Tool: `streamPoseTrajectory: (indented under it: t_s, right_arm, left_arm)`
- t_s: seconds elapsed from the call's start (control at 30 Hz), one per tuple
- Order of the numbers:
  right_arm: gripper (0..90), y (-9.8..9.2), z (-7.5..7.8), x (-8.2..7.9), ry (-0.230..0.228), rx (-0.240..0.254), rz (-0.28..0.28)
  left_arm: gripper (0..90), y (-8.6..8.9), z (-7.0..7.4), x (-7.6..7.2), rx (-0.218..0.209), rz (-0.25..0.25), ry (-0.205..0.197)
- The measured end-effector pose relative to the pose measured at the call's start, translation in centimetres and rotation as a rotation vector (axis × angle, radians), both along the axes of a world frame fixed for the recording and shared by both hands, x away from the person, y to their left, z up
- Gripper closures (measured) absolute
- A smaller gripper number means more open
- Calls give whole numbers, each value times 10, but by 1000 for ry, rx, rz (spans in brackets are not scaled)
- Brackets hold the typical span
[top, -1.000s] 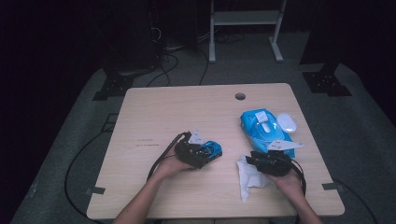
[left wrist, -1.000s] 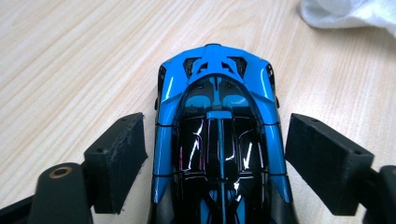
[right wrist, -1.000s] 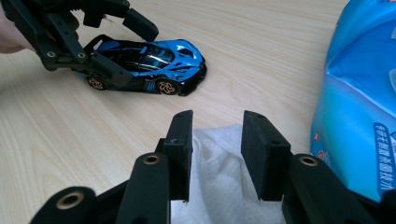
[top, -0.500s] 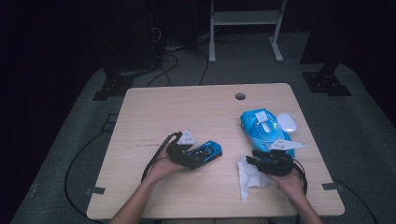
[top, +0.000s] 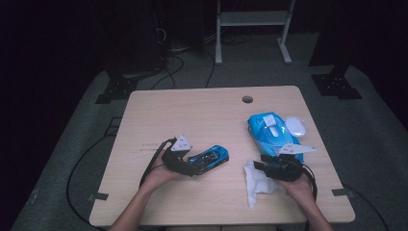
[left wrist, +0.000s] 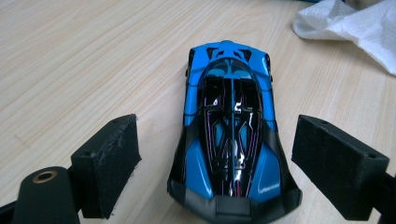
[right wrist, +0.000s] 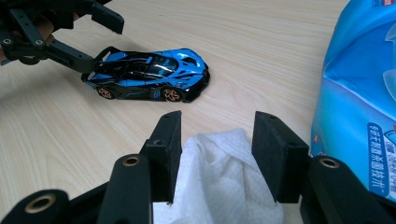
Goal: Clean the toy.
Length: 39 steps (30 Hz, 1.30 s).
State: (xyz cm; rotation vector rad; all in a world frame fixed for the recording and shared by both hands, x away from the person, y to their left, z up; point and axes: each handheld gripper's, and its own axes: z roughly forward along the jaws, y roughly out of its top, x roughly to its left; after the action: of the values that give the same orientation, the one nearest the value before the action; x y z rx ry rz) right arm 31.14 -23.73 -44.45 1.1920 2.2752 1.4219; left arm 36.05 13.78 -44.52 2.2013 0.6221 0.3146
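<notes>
Your left gripper (left wrist: 224, 177) had just been opening, jaws clear of the toy car (left wrist: 232, 126) on the table mid-front. Right gripper (right wrist: 217, 154) opening too, wipe (right wrist: 219, 186) loose between. Risk: bumping the car made it roll. It looked glossy blue-black, upright.

Blue car (left wrist: 231, 126) sits on wooden table (left wrist: 84, 60), nose away from camera, rear between the left gripper (left wrist: 215, 172) pads (left wrist: 109, 163), gaps both sides, no contact. Jaws have just been opening. White wipe (left wrist: 355, 25) at top right, apart from car.
</notes>
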Motion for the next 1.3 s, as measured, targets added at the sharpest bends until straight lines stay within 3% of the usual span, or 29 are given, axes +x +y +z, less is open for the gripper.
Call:
streamPoseTrajectory:
  t_s: [0.53,1.03,1.3]
  right_arm:
    - [507,-1,0,0,1,-2,-5]
    - [501,-2,-1,-2,5,-3,-8]
    - [487,-1,-4,-3,12,-6,4]
  left_arm:
    - [133,18,-3,-13,-34,25,0]
    - [123,35,-8,-30,-17,29,-4]
    - [122,51,-11,-39,-30,77,-1]
